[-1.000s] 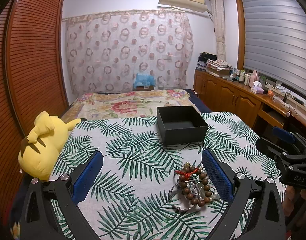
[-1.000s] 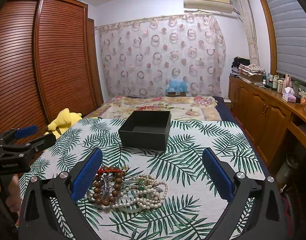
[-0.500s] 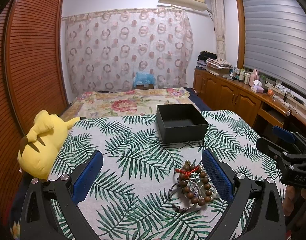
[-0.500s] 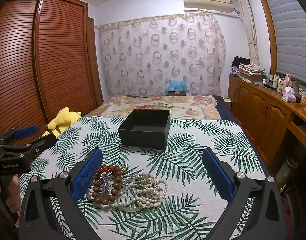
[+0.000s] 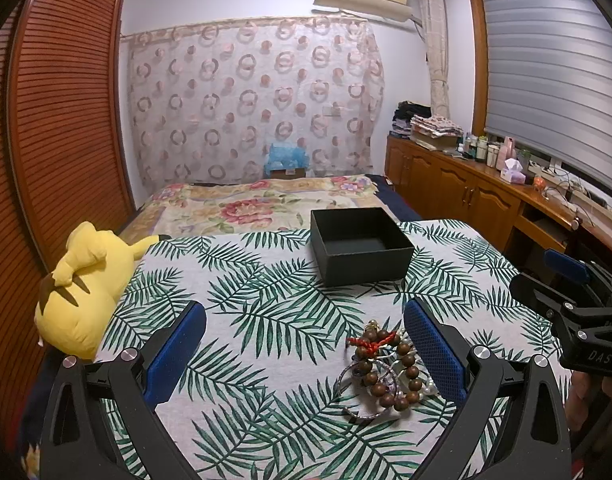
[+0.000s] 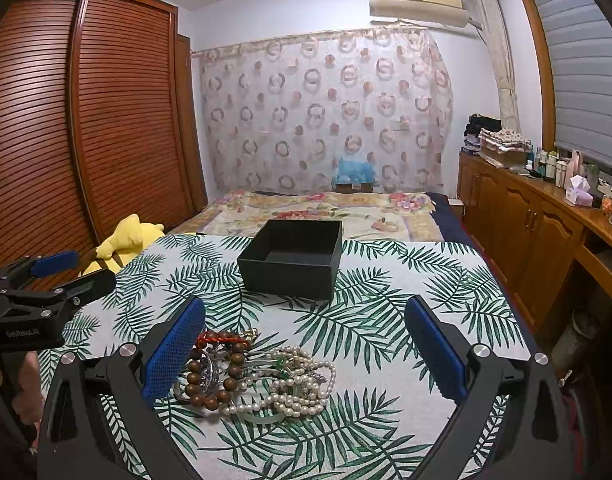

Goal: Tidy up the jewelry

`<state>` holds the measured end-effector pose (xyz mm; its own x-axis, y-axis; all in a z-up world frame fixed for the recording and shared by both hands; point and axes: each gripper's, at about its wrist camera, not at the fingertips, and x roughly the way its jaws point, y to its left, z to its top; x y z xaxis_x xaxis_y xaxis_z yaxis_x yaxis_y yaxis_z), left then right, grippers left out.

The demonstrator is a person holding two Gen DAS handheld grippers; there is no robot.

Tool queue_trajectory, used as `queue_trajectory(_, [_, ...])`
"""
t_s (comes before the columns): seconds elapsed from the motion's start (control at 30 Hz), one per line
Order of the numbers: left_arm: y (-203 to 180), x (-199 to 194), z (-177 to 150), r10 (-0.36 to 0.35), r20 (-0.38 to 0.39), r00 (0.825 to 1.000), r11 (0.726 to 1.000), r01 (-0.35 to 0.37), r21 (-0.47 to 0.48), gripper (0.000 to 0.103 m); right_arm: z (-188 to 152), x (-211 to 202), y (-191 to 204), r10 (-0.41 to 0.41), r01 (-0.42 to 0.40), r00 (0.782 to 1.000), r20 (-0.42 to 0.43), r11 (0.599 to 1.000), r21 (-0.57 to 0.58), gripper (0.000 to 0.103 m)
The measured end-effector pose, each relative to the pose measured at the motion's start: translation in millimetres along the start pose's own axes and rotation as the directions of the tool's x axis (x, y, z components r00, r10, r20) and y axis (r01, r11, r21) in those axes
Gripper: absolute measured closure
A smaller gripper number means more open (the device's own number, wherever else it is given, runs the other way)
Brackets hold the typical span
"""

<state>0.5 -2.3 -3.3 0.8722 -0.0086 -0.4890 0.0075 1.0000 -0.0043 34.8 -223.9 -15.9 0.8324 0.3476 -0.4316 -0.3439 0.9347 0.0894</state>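
Palm-print cloth (image 6: 386,320) — jewelry pile (image 6: 258,376) before black box (image 6: 292,258); both claws released.

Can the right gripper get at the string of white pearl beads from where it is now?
Probably yes. The right gripper is open with the white pearl beads lying between its fingers, uncovered, though tangled against the brown wooden bead bracelet.
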Motion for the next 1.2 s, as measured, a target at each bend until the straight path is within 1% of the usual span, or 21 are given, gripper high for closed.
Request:
queue_trajectory(0.23, [-1.7,3.7,-3.0,-0.003,-0.012,1.000,1.000,0.003,-0.003,0.007,3.7,-3.0,-1.3,0.010,-0.010,1.000,-0.003,1.000,-0.002,0.002])
queue_trajectory(0.33, [-7.1,10.2,-4.9,-0.011,-0.036,0.999,1.000,0.011,0.004,0.007,-3.3,-1.5,2.0,0.021,-0.021,1.000,-0.007,1.000,-0.008,0.002])
queue_trajectory(0.47, [-8.4,19.5,-9.3,-0.002,-0.068,0.998,1.000,0.004,0.031,0.007,-8.3,1.4,0.3,0.036,-0.036,0.999,-0.017,0.999,-0.019,0.002])
queue_trajectory(0.57, [-3.3,26.9,-13.3,-0.022,-0.088,0.996,0.999,0.025,0.032,0.007,-13.2,4.5,-1.9,0.042,-0.043,0.998,-0.036,0.999,-0.026,0.002])
queue_trajectory(0.77, [6.1,45.4,-20.7,-0.080,-0.168,0.982,0.996,0.085,0.020,0.007,-27.0,11.7,-2.7,0.058,-0.061,0.995,-0.079,0.998,-0.035,0.002])
queue_trajectory(0.8, [6.7,48.4,-22.2,-0.080,-0.181,0.980,0.996,0.086,0.023,0.007,-29.3,12.6,-3.3,0.062,-0.065,0.994,-0.085,0.997,-0.037,0.002])
queue_trajectory(0.87, [7.0,52.9,-25.3,-0.084,-0.193,0.978,0.996,0.090,0.025,0.007,-34.5,16.0,-2.8,0.063,-0.067,0.993,-0.096,0.997,-0.041,0.002])
queue_trajectory(0.97, [6.9,60.1,-27.1,-0.114,-0.217,0.969,0.992,0.123,0.025,0.007,-41.7,21.0,-2.2,0.060,-0.066,0.992,-0.112,0.997,-0.049,0.002])
queue_trajectory(1.1, [0.1,67.2,-25.7,-0.130,-0.239,0.962,0.986,0.151,0.071,0.007,-49.7,27.5,-5.4,0.068,-0.075,0.988,-0.142,0.996,-0.043,0.002])
queue_trajectory(1.2, [-5.1,72.7,-24.3,-0.163,-0.251,0.954,0.979,0.188,0.077,0.007,-52.6,30.3,-6.7,0.076,-0.084,0.986,-0.151,0.996,-0.044,0.004])
